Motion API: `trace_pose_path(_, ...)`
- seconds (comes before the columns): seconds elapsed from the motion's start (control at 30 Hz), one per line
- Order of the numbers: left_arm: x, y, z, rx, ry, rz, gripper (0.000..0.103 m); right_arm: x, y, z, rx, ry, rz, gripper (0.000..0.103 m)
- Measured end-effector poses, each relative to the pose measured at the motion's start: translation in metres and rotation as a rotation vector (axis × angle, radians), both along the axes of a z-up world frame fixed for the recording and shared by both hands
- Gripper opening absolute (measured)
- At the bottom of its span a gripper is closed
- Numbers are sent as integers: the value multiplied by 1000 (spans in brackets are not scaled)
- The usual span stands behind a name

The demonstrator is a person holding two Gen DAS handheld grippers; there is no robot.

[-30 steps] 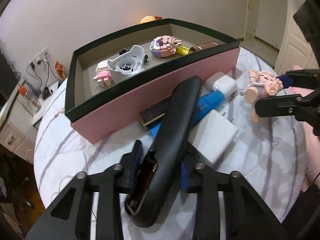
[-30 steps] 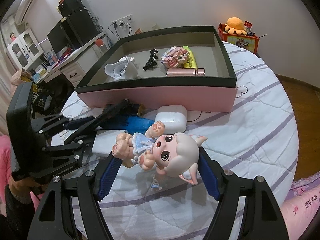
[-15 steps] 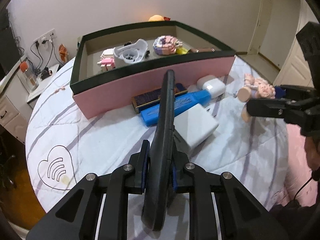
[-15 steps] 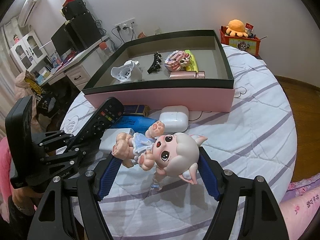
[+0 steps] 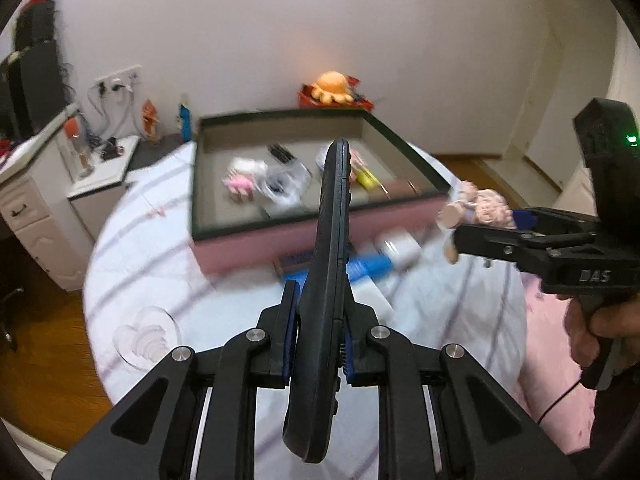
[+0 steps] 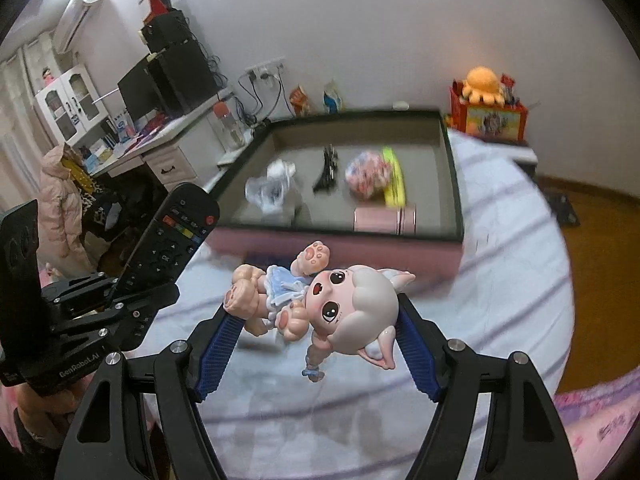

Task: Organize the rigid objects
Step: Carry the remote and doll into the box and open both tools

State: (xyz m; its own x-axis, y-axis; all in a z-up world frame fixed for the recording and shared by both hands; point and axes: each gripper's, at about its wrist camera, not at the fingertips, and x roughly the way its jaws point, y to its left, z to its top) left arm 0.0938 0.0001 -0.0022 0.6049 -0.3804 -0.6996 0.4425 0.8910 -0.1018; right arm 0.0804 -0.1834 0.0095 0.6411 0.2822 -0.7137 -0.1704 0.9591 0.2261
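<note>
My left gripper [image 5: 318,344] is shut on a black remote control [image 5: 330,264], held edge-up above the bed; the remote control also shows in the right wrist view [image 6: 170,240]. My right gripper [image 6: 316,344] is shut on a pig-girl doll [image 6: 320,300], which also shows in the left wrist view [image 5: 476,208]. Both are in the air in front of the pink box with a dark green rim [image 6: 452,168], also in the left wrist view [image 5: 280,116]. Inside the box lie small toys, a black hair clip [image 6: 326,168], a yellow item and a pink case.
A white earbud case [image 5: 398,246], a blue box [image 5: 368,266], a dark box and a white block lie on the striped bed cover [image 5: 160,240] before the box. A desk [image 6: 160,140] stands at left. An orange plush [image 6: 482,82] sits behind.
Both grippers have risen with their loads. The remote was lifted off the bed and turned on edge; the box now looks lower and farther.
</note>
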Motion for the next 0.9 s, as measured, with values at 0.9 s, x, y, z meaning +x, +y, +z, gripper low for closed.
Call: trace_pose_path(0.9,206,-38,-19,29,103,119,18,218,9,-28,-99,174,-2,75)
